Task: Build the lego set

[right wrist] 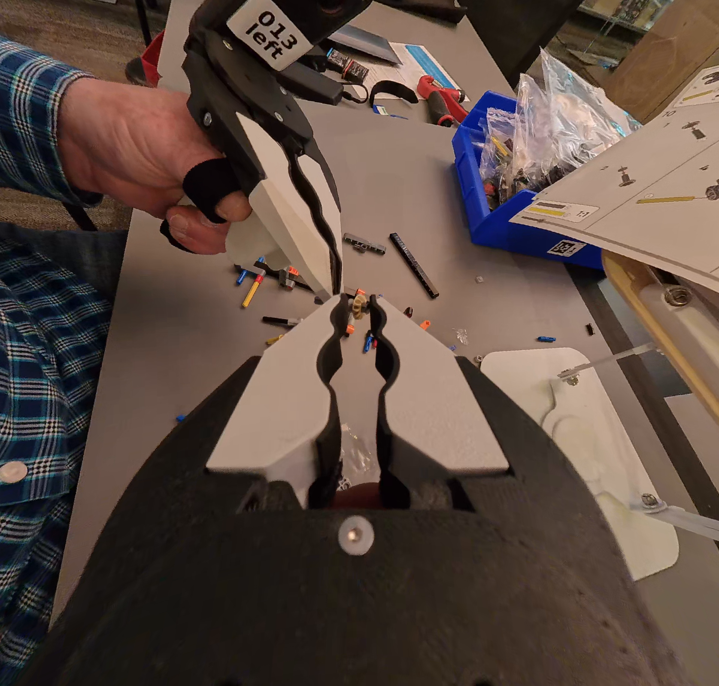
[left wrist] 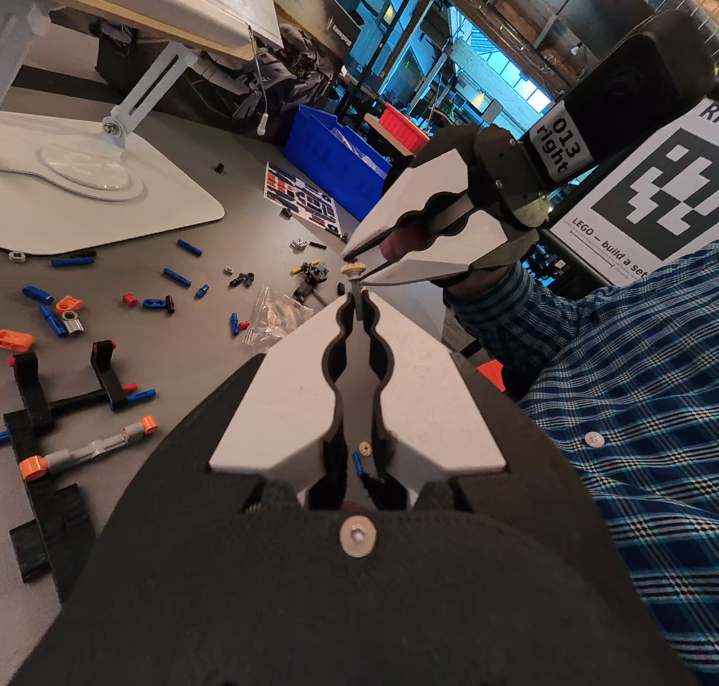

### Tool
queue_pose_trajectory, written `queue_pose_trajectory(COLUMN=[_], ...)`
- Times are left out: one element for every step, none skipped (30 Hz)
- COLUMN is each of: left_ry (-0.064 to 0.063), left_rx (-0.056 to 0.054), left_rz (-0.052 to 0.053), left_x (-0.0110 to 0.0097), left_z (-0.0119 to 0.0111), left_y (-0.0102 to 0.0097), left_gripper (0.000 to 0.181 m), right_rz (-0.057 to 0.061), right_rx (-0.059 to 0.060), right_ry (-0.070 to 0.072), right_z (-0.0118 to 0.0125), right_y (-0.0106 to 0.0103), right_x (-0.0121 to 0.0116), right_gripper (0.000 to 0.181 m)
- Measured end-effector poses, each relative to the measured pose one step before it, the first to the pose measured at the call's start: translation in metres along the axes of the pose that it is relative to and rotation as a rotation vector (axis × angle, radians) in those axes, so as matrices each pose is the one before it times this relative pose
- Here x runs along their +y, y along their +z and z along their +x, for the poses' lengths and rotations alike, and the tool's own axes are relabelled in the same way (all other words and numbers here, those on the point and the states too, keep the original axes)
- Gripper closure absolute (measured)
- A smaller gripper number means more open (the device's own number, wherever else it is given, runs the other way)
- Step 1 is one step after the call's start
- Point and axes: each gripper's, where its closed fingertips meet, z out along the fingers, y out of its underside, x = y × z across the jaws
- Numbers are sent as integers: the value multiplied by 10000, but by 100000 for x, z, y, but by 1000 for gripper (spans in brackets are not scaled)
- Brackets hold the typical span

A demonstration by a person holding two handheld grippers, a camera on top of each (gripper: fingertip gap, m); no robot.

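My left gripper [left wrist: 356, 296] is shut on a thin grey axle [left wrist: 357, 305] and holds it upright above the grey table [left wrist: 218, 360]. A tan bevel gear [left wrist: 353, 268] sits on the axle's top end. My right gripper [left wrist: 354, 266] comes in from the upper right, its tips closed on that gear. In the right wrist view the gear [right wrist: 359, 306] sits between my right gripper's tips [right wrist: 358, 301], and the left gripper [right wrist: 335, 290] reaches down from the upper left beside it. A second tan gear [left wrist: 365, 449] lies on the table.
Loose blue, red, orange and black pieces lie across the table. A black frame assembly [left wrist: 35, 395] lies at left by a white stand base [left wrist: 97, 208]. At the back are a sticker sheet [left wrist: 299, 198] and a blue bin [right wrist: 494, 216] of bags, under the instruction booklet [right wrist: 642, 185]. Left and right tips are no more than a few centimetres apart.
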Motion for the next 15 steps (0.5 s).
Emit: queue_pose_trajectory(left_ry=[-46, -30, -29, -31, -30, -26, -27, -40, -43, -44, -59, -71, -53, -40, -35], left_rx=[21, 20, 15, 7, 18, 16, 9, 19, 31, 45, 42, 23, 35, 48, 38], left_rz=[36, 46, 42, 29, 26, 26, 17, 2, 20, 35, 50, 53, 44, 16, 12], left_x=[-38, -45, -45, -31, -16, -25, 6, 29, -7, -32, -65, -71, -64, -19, -8], left_z=[-18, -5, -20, -31, -18, -17, -33, -23, -3, 9, 0, -35, -20, 16, 24], left_y=[-28, -38, -35, -31, -24, -25, -21, -25, -22, -30, -32, -33, -32, -9, 8], left_gripper=[180, 180, 180, 180, 180, 180, 180, 180, 179, 178, 176, 174, 171, 170, 169], right_rz=[5, 12, 22, 11, 17, 24, 18, 25, 19, 12, 16, 30, 40, 49, 29], right_rx=[37, 42, 43, 35, 33, 28, 30, 48, 40, 35, 70, 104, 47, 42, 80], right_ry=[-2, 4, 20, 31, 17, 10, 28, 30, 21, 18, 29, 38, 42, 23, 16], right_z=[43, 48, 67, 46, 31, 7, 33, 79, 73, 100, 168, 224, 139, 84, 131], right_y=[-6, -6, -6, 9, 16, 24, 19, 12, -9, -16, -43, -67, -60, -56, -31], right_x=[-5, -24, -24, -10, -15, -22, 11, 1, 19, 28, 10, -11, -49, -68, -53], right_gripper=[173, 173, 173, 173, 173, 173, 173, 173, 173, 173, 173, 173, 173, 173, 173])
